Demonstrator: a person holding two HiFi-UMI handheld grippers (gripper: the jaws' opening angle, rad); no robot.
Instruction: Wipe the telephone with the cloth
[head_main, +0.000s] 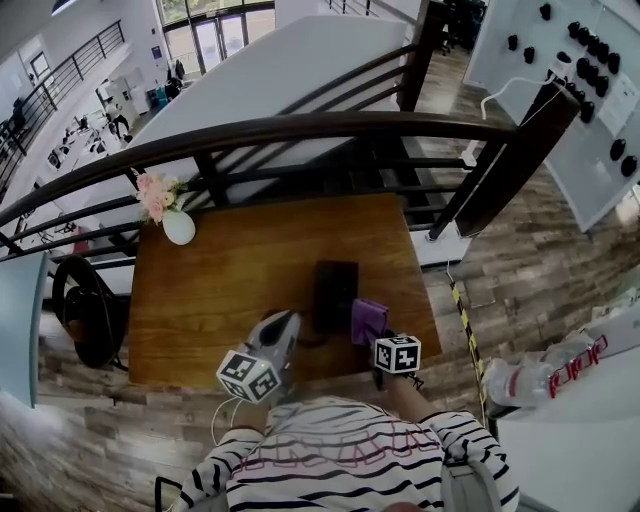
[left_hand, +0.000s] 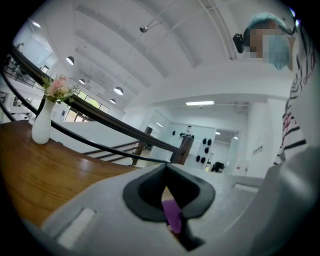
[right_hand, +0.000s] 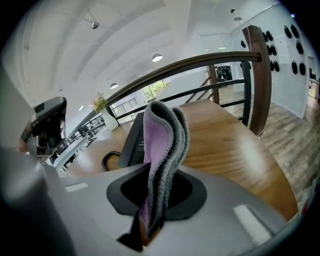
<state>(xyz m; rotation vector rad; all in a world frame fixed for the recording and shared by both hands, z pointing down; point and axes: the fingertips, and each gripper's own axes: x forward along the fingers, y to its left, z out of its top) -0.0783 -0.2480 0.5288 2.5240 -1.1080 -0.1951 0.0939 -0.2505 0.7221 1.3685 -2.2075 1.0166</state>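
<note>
The right gripper (head_main: 375, 338) squeezes the soft purple cloth (head_main: 368, 320), and the long black telephone (head_main: 335, 292) lies just to its left.

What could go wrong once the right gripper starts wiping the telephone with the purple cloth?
1. The cloth is pinched only at its lower end in the right gripper. Most of it stands loose, so it may buckle or slip out under pressure.
2. The telephone lies free near the table's front edge, and the left gripper beside it does not hold it. A firm stroke could shove it.
</note>
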